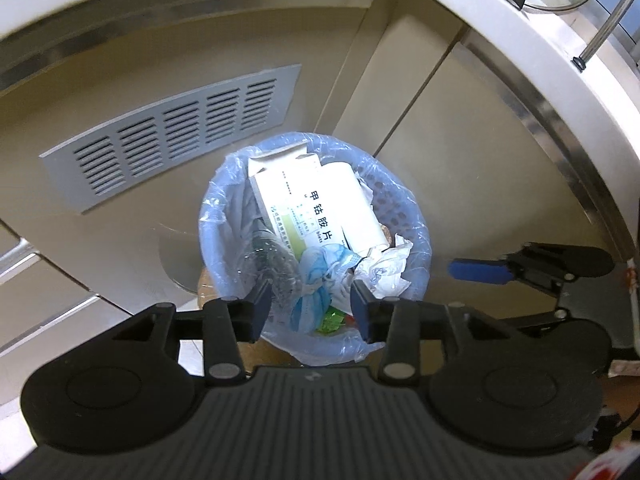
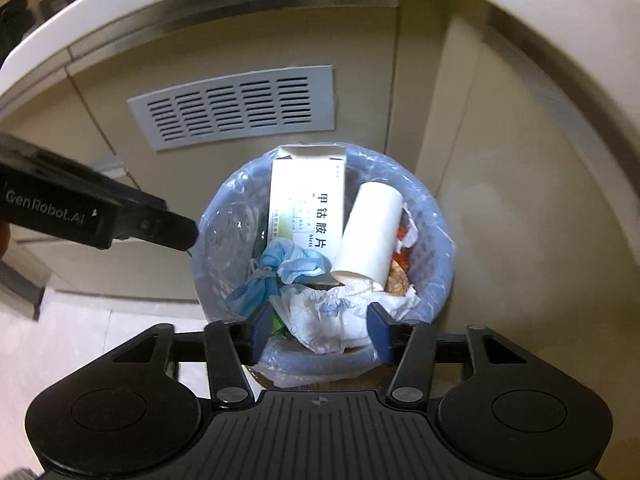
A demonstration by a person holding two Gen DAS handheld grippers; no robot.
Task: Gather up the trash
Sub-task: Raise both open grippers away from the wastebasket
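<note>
Hovering above a small blue bin (image 2: 440, 248) lined with a clear plastic bag (image 1: 224, 200), two handheld grippers point steeply down at it. The bin stands on the floor in the corner of beige cabinets, just below a grey vent grille (image 2: 236, 108). The left gripper (image 1: 308, 304) has its fingers spread with nothing between them; the right gripper (image 2: 320, 330) likewise stands open and empty, its pads apart over crumpled white paper (image 2: 324, 316).

The trash sits inside the bin, heaped close to the rim. With both grippers empty above it, the step in hand appears to be finishing a drop or getting ready to gather the liner. To do that well, each gripper should probably take the bag's edge on opposite sides of the rim, pinching only the thin plastic, then lift evenly so the tall items do not tip out.

Counted: one bin, one bag liner, one white medicine box (image 2: 304, 204) with printed characters, one cardboard tube (image 2: 368, 232), one blue face mask (image 2: 280, 268), one wad of crumpled paper, plus small orange and green scraps too hidden to count. Two grippers, one vent grille.
</note>
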